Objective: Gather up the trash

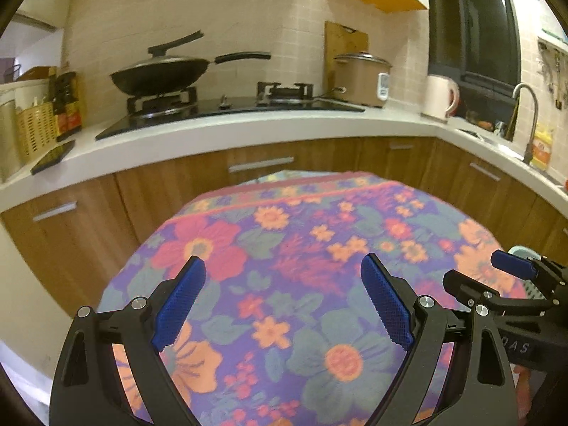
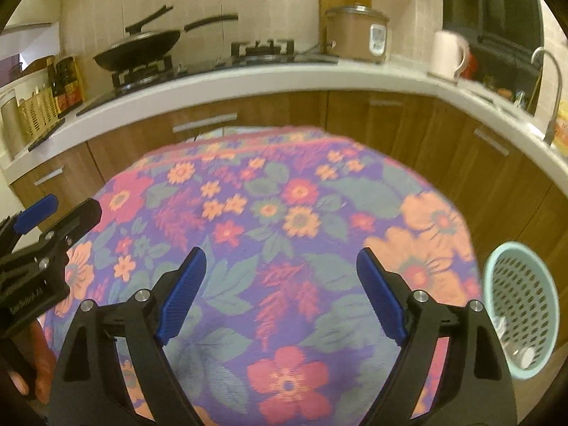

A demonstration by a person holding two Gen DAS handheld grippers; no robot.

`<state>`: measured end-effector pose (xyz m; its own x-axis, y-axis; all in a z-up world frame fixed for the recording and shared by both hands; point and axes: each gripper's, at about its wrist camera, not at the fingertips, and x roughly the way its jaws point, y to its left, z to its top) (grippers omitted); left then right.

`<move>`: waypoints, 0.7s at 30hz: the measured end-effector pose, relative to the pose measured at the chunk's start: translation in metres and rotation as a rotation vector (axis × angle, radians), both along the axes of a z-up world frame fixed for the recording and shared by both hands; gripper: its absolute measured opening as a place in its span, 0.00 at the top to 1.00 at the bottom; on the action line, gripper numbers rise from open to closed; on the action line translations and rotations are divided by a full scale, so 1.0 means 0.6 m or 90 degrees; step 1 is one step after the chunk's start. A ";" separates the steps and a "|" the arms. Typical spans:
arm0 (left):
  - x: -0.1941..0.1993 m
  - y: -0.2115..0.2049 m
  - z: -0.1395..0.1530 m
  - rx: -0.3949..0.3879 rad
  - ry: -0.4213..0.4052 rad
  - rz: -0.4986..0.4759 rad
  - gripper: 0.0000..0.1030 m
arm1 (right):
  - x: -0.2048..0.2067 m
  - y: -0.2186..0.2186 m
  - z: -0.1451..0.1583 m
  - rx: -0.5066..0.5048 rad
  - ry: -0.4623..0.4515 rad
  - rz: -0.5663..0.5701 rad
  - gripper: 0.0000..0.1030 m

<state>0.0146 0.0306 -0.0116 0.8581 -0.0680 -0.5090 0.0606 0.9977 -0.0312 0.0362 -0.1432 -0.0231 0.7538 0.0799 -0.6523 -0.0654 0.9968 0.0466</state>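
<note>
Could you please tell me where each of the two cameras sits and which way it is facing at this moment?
Left wrist: on the left gripper, angled down over the floral tablecloth toward the stove counter; own open jaws show, with the right gripper at right.
Right wrist: on the right gripper, same heading; open jaws, left gripper and fingers at left, teal basket at right.
Shared: tablecloth, wok, rice cooker, basket.

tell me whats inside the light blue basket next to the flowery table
In the right wrist view, the light blue basket holds a pale round piece near the bottom and something shiny by its left wall. What they are is too blurred to tell, and the rim hides the rest.
</note>
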 end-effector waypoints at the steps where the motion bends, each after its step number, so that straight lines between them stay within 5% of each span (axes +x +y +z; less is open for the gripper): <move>1: -0.001 0.004 -0.007 -0.003 0.004 0.004 0.16 | 0.002 0.003 -0.007 -0.002 0.007 -0.002 0.20; 21: -0.001 0.000 -0.017 -0.026 -0.008 -0.012 0.16 | -0.009 -0.008 -0.003 0.000 -0.042 -0.047 0.19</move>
